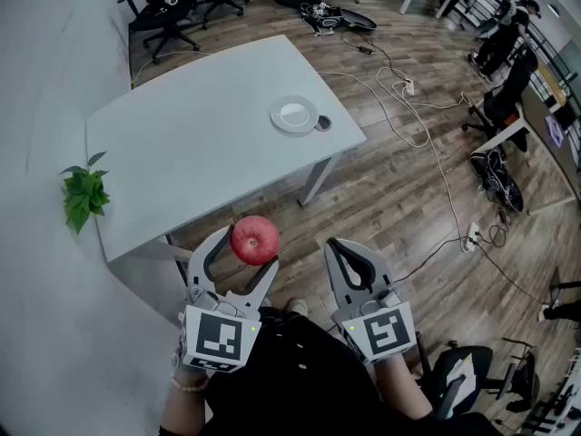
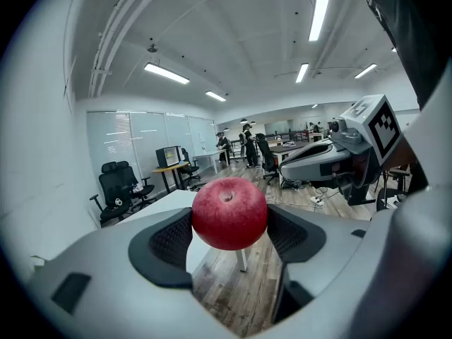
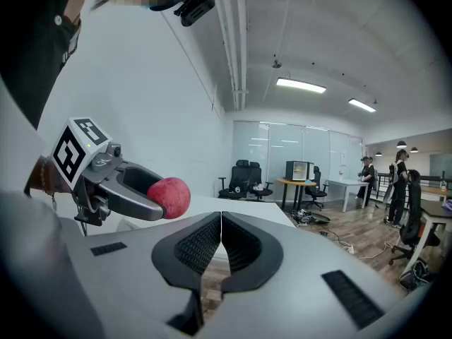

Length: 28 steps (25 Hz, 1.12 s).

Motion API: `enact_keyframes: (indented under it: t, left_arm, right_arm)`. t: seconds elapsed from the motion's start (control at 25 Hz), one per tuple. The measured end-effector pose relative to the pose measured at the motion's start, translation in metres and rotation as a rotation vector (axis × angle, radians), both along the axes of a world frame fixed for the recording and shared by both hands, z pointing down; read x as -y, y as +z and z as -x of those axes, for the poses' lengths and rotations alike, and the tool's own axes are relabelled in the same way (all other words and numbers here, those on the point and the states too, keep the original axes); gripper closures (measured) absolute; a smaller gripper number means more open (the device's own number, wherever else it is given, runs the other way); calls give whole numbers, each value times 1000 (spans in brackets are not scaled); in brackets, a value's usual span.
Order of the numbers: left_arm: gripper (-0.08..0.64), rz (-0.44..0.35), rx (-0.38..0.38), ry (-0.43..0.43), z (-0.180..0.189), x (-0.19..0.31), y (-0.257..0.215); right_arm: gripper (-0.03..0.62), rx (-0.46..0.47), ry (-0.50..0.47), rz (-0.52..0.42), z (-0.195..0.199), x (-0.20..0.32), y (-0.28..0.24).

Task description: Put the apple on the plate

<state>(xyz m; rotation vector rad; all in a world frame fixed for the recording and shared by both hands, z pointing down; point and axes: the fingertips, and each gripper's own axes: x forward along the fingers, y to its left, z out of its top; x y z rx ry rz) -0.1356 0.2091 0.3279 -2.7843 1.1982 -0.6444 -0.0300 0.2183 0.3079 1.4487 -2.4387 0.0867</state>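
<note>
The left gripper (image 1: 245,251) holds the apple (image 1: 256,239) between its fingers (image 2: 166,242), which stand wide, one dark pad pressed to each side of the fruit. The apple is up in the air, stem end up, just off the near edge of the surface (image 1: 200,143) and well apart from the plate (image 1: 293,114). The plate lies near the far right corner of the surface, with a small dark disc (image 1: 323,123) just beside it on the right. The right gripper (image 1: 352,254) is to the right of the left one over the wooden floor (image 1: 390,198); its fingers (image 3: 201,246) are pressed together with nothing between them. A green plant (image 1: 84,193) sits at the left, against the wall.
</note>
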Motion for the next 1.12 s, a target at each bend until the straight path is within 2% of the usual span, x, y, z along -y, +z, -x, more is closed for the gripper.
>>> enact_keyframes:
  t: [0.36,0.6,0.68,0.8,0.96,1.12]
  left_arm:
    - [216,-21,2,11,-7,1,-6]
    - [216,-4,-4,-29,-15,0,-12]
    - [216,-24,9,-17,-19,-1,-11]
    - [216,-9,-1,-47,-24,-4,-13]
    - [216,-49,17,-25,-37,-8,-15]
    - [216,-35,5,-58,-50,-14,-18]
  right_arm:
    - [549,6,5,-4,-5,-1,0]
    - [549,21,-30,-4,-11,-6,1]
    - [549,24,-29,-7,-15,-6,0]
    - [549,32,-23,-6,-24,-8,-1]
    - [549,37,-38,-4,-38,-15,0]
    - [549,37,-22,-17,-56,-18,-4]
